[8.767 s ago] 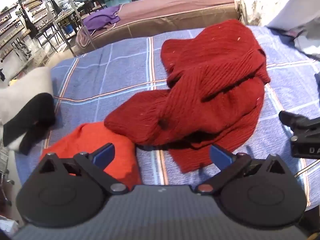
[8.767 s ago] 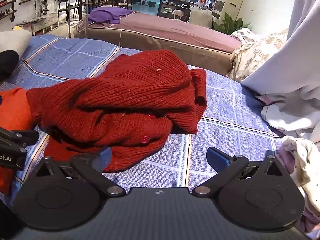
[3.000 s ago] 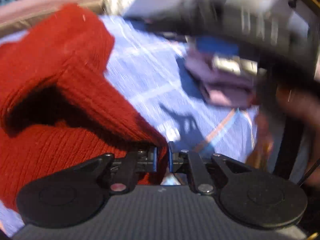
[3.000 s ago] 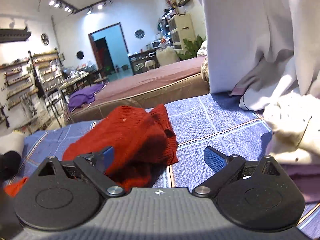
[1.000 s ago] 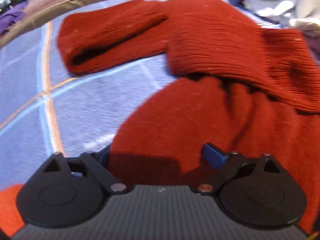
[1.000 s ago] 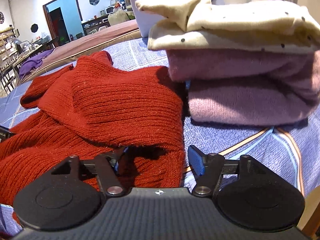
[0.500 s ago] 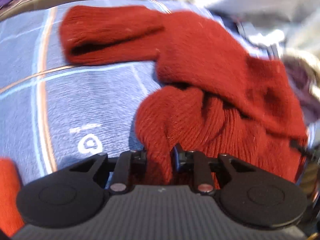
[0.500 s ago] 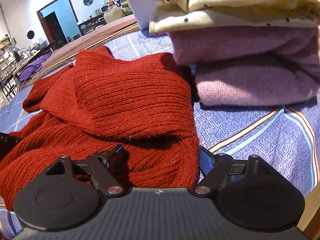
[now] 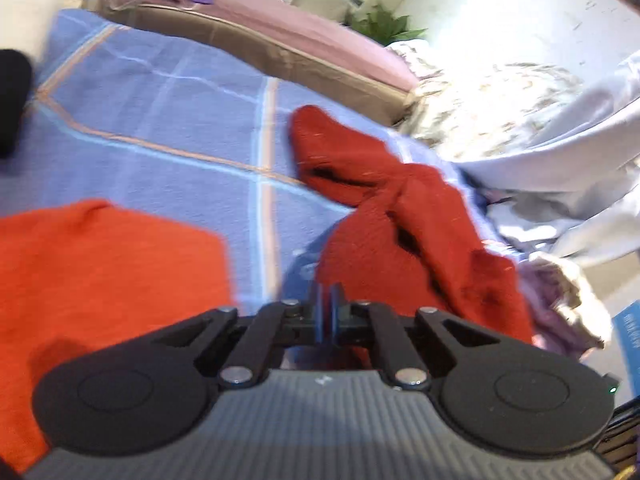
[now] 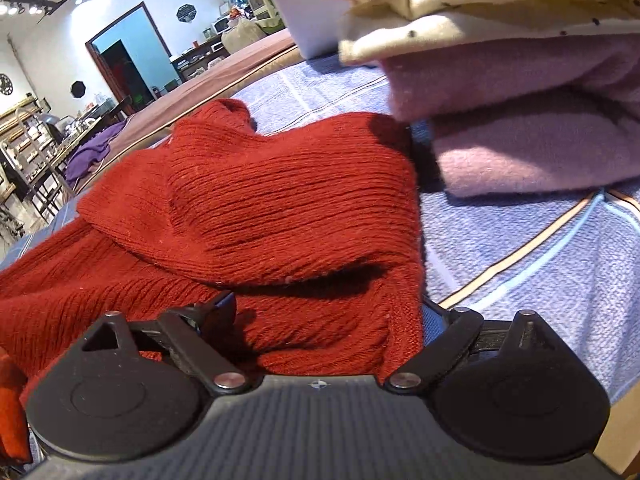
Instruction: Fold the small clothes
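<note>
One dark red ribbed knit sweater (image 9: 420,220) is lying crumpled on the blue checked bedspread (image 9: 160,128); one flat orange garment (image 9: 100,264) is lying just beside it on the left. Two folded pieces are sitting in one pile at the right side of the sweater: one pink fuzzy sweater (image 10: 532,136) below, and one cream dotted garment (image 10: 500,4) on top of it; the pile is touching the edge of the red sweater. One white sheet (image 9: 568,152) is hanging behind.

The left gripper (image 9: 326,312) is hovering low over the bedspread, pointing forward along the bed; its two blue-padded fingers are pressed together, and a corner of the red sweater is rising just in front of them, but I cannot tell if cloth is caught between them, because the view is blurred. The right gripper (image 10: 324,316) is lying almost level, pushed into the near hem of the red sweater (image 10: 280,208); its fingers are standing wide apart, with a thick bunch of knit between them.
</note>
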Demonstrator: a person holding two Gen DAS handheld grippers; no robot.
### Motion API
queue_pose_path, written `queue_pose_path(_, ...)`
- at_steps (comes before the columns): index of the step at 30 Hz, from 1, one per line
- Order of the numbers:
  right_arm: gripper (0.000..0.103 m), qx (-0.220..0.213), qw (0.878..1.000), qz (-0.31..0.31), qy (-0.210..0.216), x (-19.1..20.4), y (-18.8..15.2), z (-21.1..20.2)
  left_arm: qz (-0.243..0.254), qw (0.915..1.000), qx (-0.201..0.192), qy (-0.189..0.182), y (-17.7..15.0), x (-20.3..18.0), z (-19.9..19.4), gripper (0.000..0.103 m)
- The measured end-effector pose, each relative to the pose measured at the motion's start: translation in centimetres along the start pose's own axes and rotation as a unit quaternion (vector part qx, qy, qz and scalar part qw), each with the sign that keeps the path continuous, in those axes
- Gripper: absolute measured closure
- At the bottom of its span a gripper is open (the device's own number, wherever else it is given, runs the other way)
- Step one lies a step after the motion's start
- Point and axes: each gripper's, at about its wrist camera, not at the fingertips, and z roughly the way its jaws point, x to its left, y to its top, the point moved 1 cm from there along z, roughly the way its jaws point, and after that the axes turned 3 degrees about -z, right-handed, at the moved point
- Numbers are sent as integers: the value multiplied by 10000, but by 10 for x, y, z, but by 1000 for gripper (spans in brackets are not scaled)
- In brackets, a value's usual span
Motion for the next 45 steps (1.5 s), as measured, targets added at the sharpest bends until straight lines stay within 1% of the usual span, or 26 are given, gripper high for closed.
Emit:
queue_pose_path(1,0,17,9999,-112,88,4,-1,2,60,9990,-121,419,-6,7,-7,102)
queue_pose_path(2,0,53,9996,-240,110,9,-2,5,86,9983,-118,564,-8,13,-13,102)
queue_pose_path(4,0,80,9989,-455,20,16,-3,11,-5,9989,-62,462,-9,20,-18,97)
queue_pose_path(6,0,84,9990,-441,5,16,-3,14,334,9987,31,382,-8,4,-9,80)
queue_pose_path(8,0,51,9994,-345,24,13,-1,13,689,9973,61,260,-5,-21,7,29)
queue_pose_path(10,0,31,9999,-136,86,5,0,9,1016,9948,94,55,1,-45,34,15)
queue_pose_path(13,0,20,9996,246,154,-10,-4,-1,1474,9876,536,-83,13,-63,81,14)
queue_pose_path(16,0,9,9980,526,361,-26,-11,-11,1845,9756,1176,200,23,-57,139,14)
queue_pose_path(19,0,25,9970,534,559,-33,-18,-21,1757,9676,1793,273,22,-45,179,26)
queue_pose_path(21,0,107,9946,575,855,-34,-23,-24,1915,9663,1705,232,14,-48,180,32)
queue_pose_path(22,0,179,9931,599,995,-34,-26,-24,1977,9643,1755,150,10,-53,180,51)
queue_pose_path(23,0,257,9913,617,1137,-33,-28,-23,1976,9630,1831,52,7,-59,179,75)
queue_pose_path(24,0,288,9898,625,1249,-32,-30,-23,1890,9628,1931,-68,2,-62,180,85)
queue_pose_path(25,8,335,9878,658,1374,-30,-33,-21,1759,9634,2012,-208,-2,-63,182,87)
queue_pose_path(26,46,447,9839,779,1547,-29,-37,-17,1659,9646,2026,-321,-5,-64,182,87)
queue_pose_path(27,64,532,9800,964,1656,-28,-42,-14,1608,9654,2020,-355,-7,-65,181,87)
queue_pose_path(28,67,548,9769,1167,1705,-28,-46,-13,1589,9660,2009,-357,-6,-66,178,88)
queue_pose_path(29,76,529,9711,1396,1864,-30,-49,-15,1495,9671,2010,-441,-5,-66,175,88)
queue_pose_path(31,82,558,9607,1698,2124,-32,-52,-18,1034,9690,2049,-919,2,-64,166,89)
queue_pose_path(33,84,476,9531,1840,2354,-33,-47,-28,765,9701,1949,-1228,11,-64,152,89)
queue_pose_path(36,86,279,9379,1949,2857,-34,-24,-51,713,9737,1699,-1341,24,-66,124,89)
queue_pose_path(40,89,279,9449,1238,3017,-35,13,-95,1039,9701,1718,-1363,19,-66,84,89)
queue_pose_path(42,89,665,9513,1087,2807,-43,16,-105,1238,9670,1874,-1205,7,-58,73,89)
queue_pose_path(43,88,800,9642,896,2366,-45,14,-105,1331,9656,1981,-1033,-1,-51,69,88)
queue_pose_path(44,79,901,9734,796,1950,-48,10,-102,1450,9633,2096,-840,-7,-47,71,86)
queue_pose_path(45,64,1019,9772,797,1685,-53,4,-97,1535,9621,2161,-636,-12,-41,75,85)
